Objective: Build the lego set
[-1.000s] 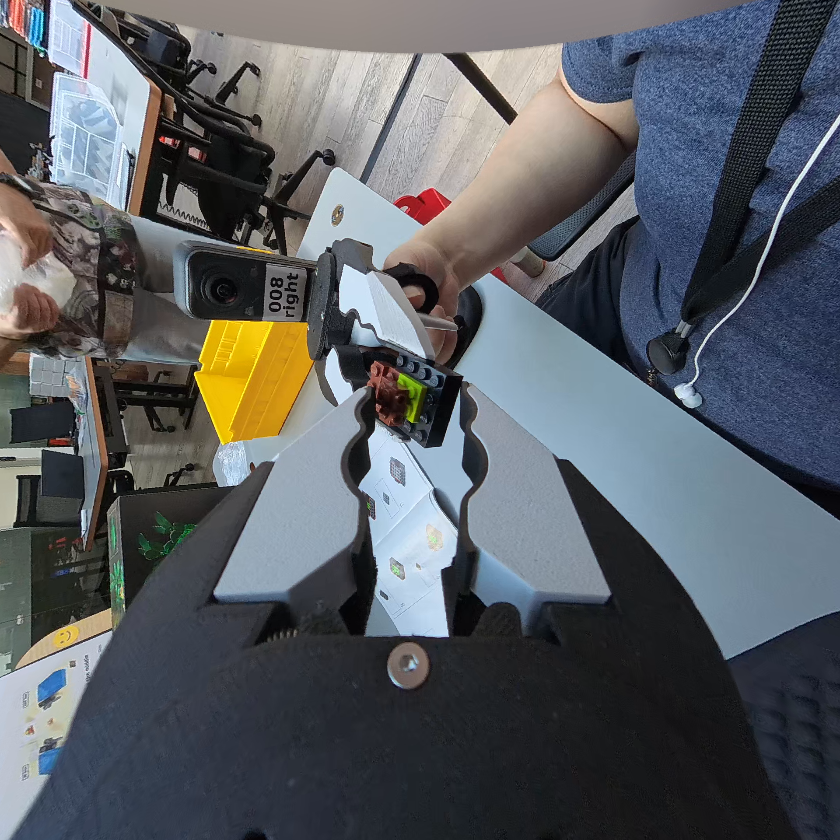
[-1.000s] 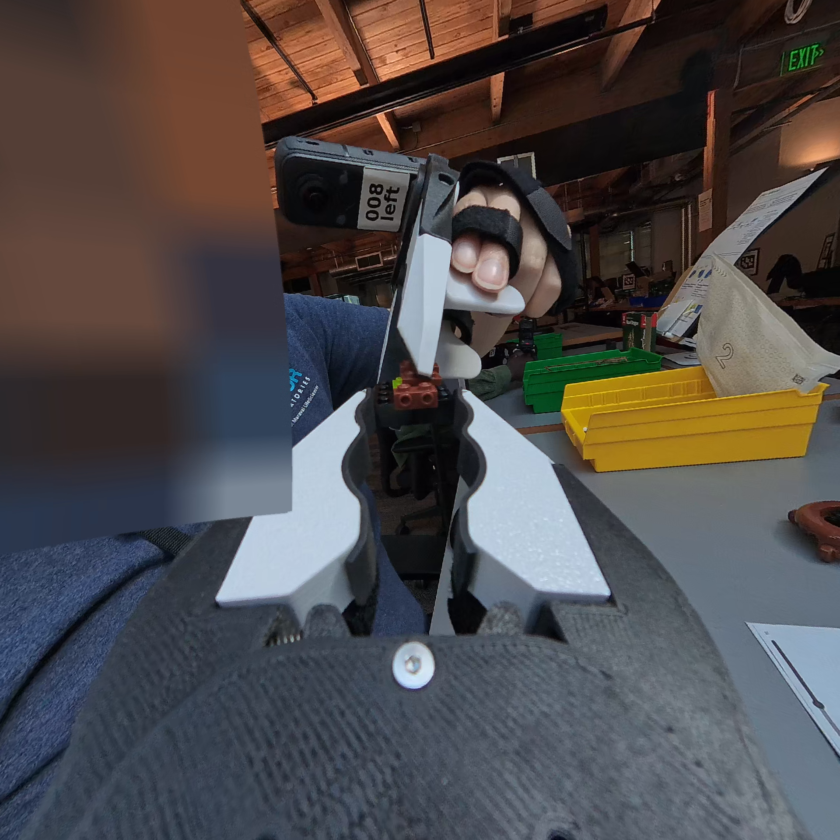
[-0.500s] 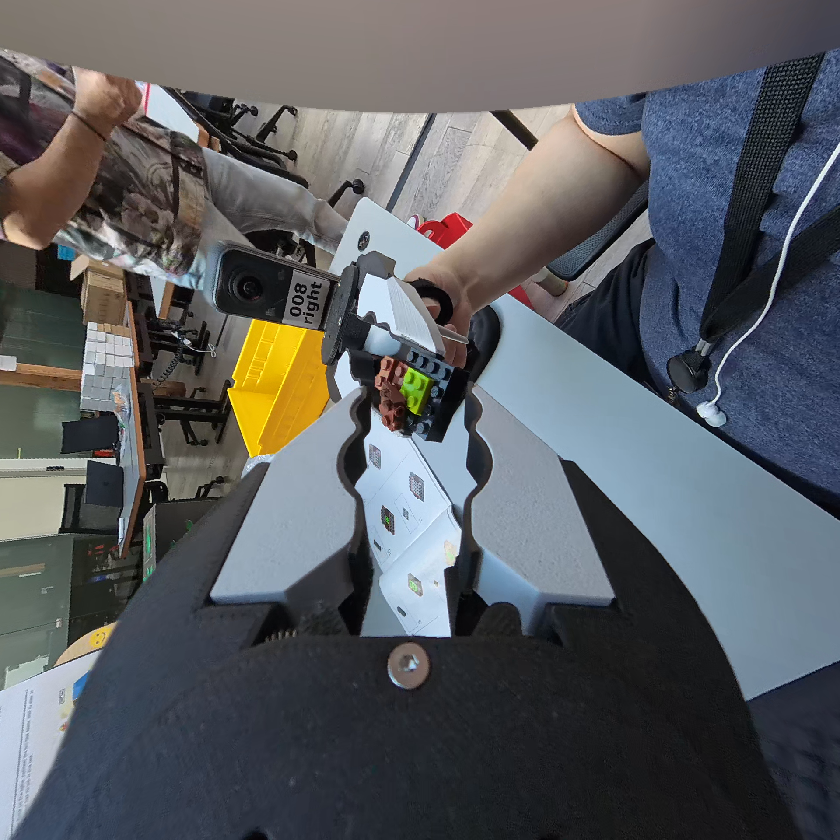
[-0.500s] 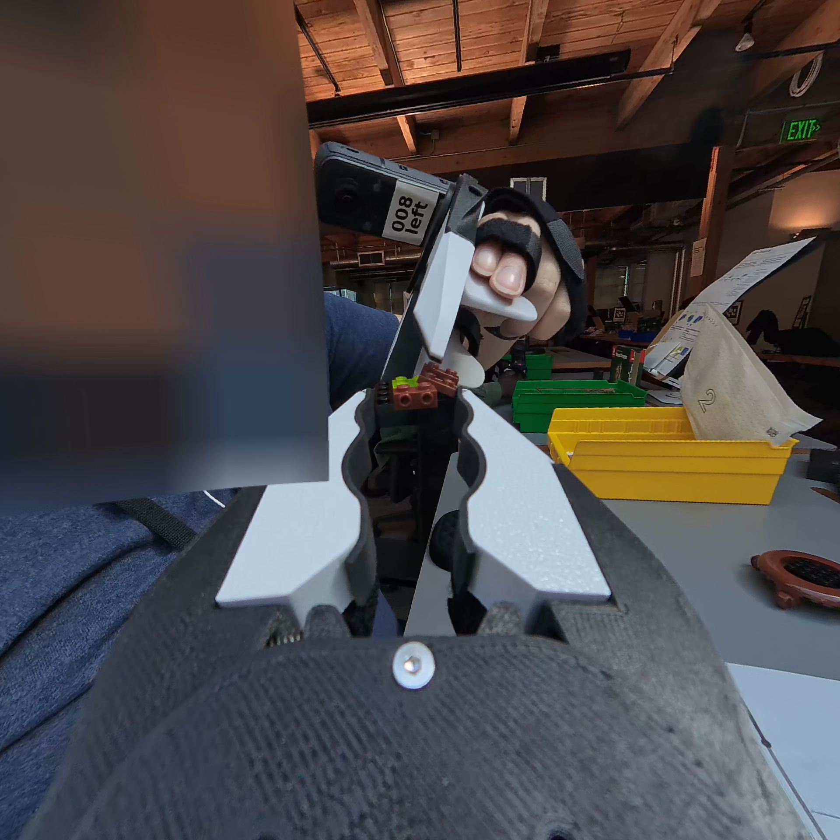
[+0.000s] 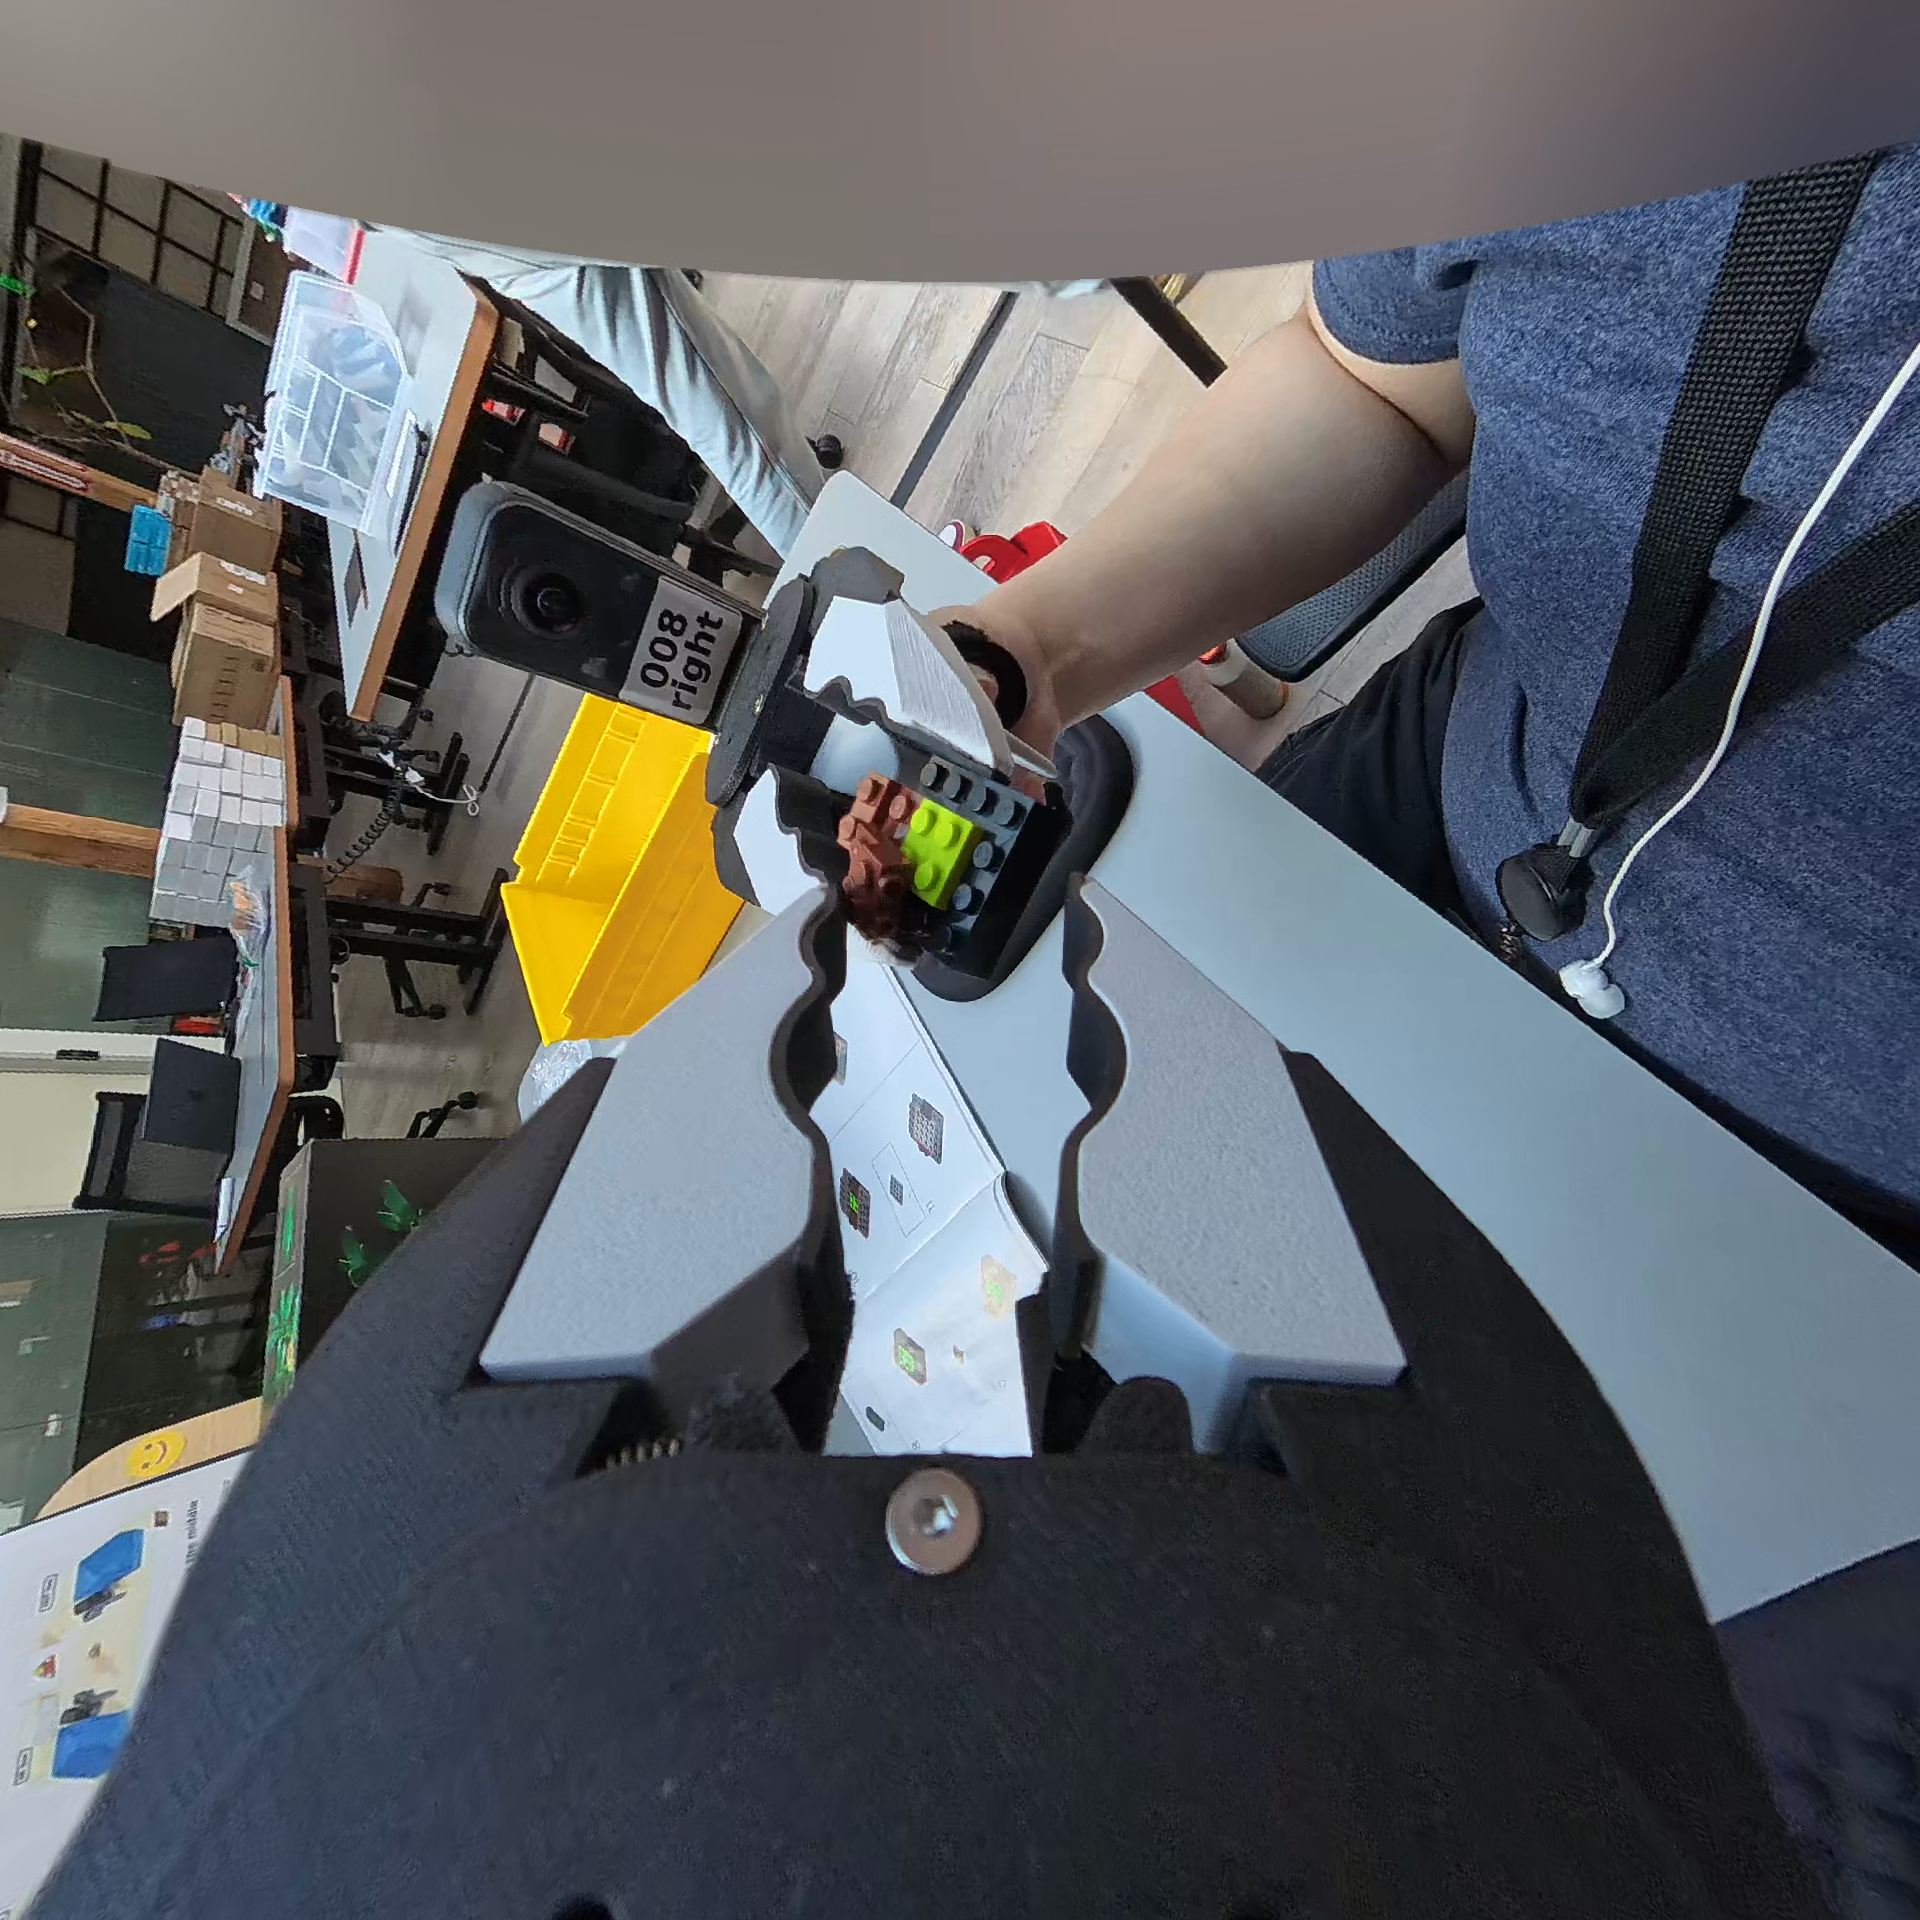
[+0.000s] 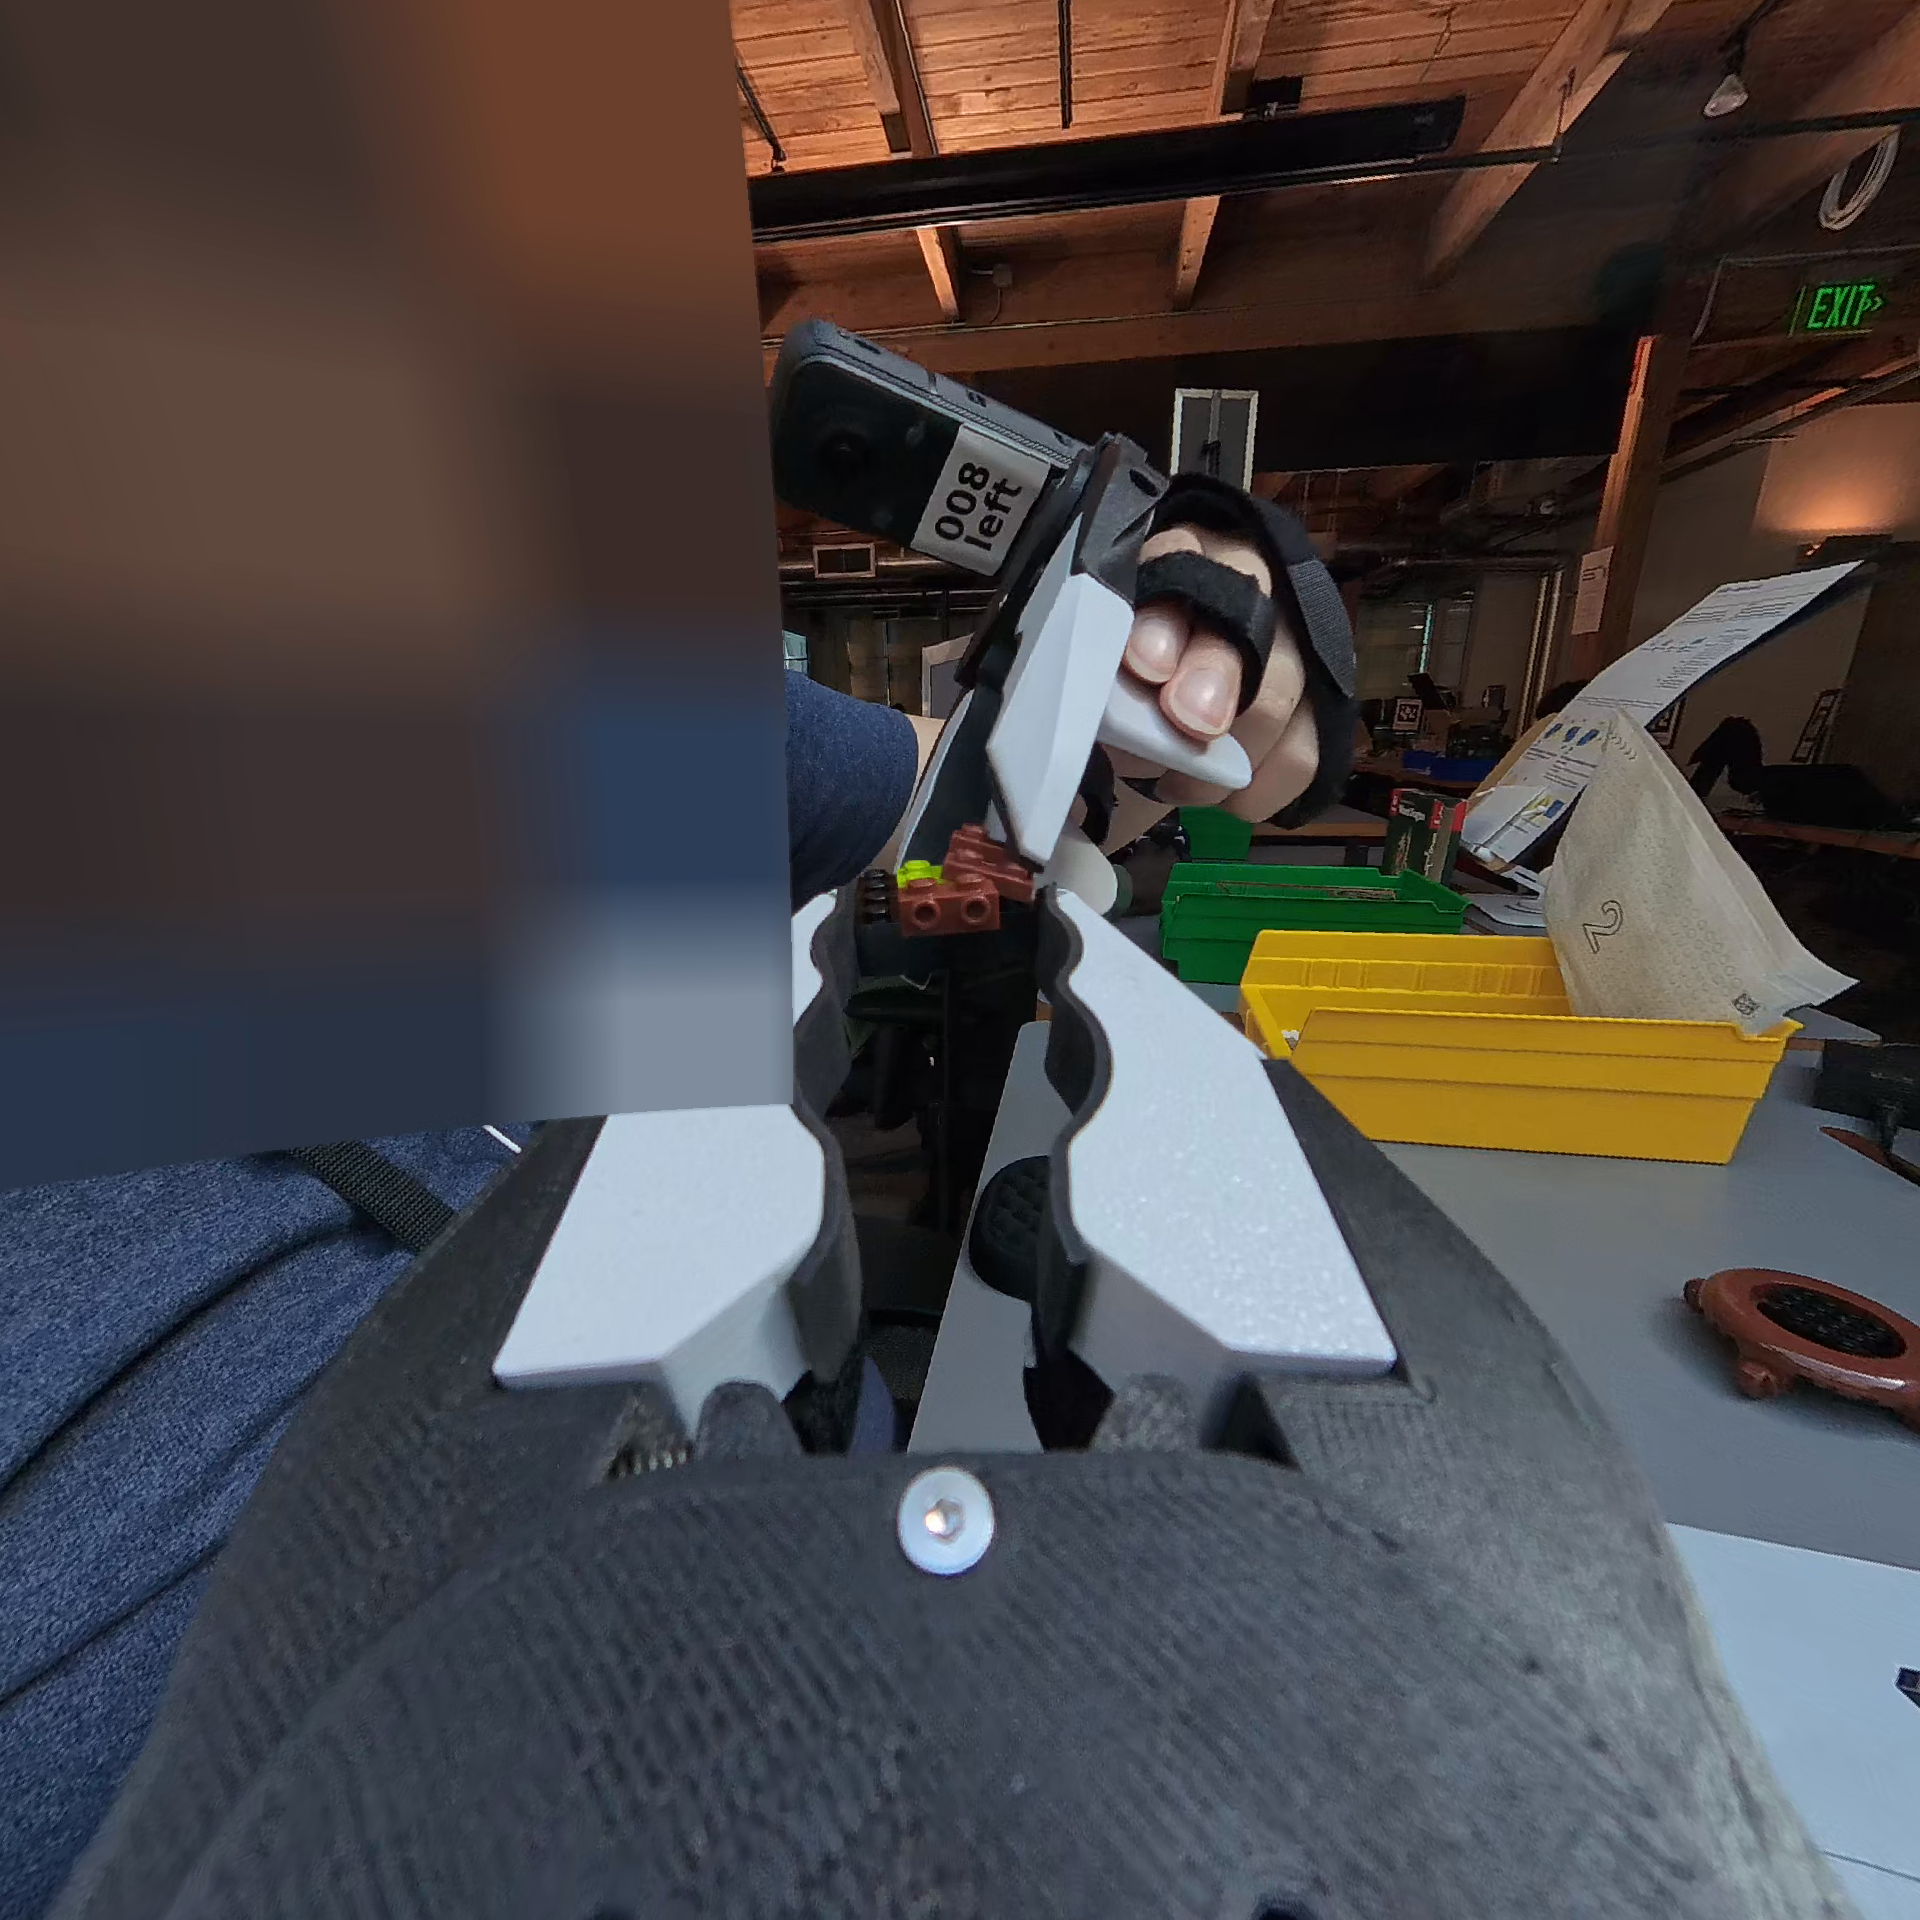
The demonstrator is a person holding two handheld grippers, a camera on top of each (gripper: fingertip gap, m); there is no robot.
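Note:
A small lego build, a black plate (image 5: 1003, 831) with a lime brick (image 5: 943, 850) and brown bricks (image 5: 873, 842) on it, is held in the air over the table edge. My right gripper (image 6: 940, 899) is shut on the black plate, which stands edge-on between its fingertips with a brown brick (image 6: 951, 909) facing the camera. My left gripper (image 5: 948, 899) is open. Its left fingertip (image 5: 821, 914) touches the brown bricks. In the right wrist view the left gripper (image 6: 1023, 847) leans down onto a tilted brown plate (image 6: 982, 857).
The grey table (image 5: 1455, 1195) carries an open instruction booklet (image 5: 914, 1195), a yellow bin (image 6: 1507, 1081) with a paper bag (image 6: 1662, 914) in it, a green bin (image 6: 1309, 914) and a round brown lego piece (image 6: 1829, 1340). A person in a blue shirt (image 5: 1662, 623) sits close behind the grippers.
The left gripper has tilted over and its tip has come onto the brown bricks. A second, tilted brown plate now shows on the build. The right gripper still holds the plate.

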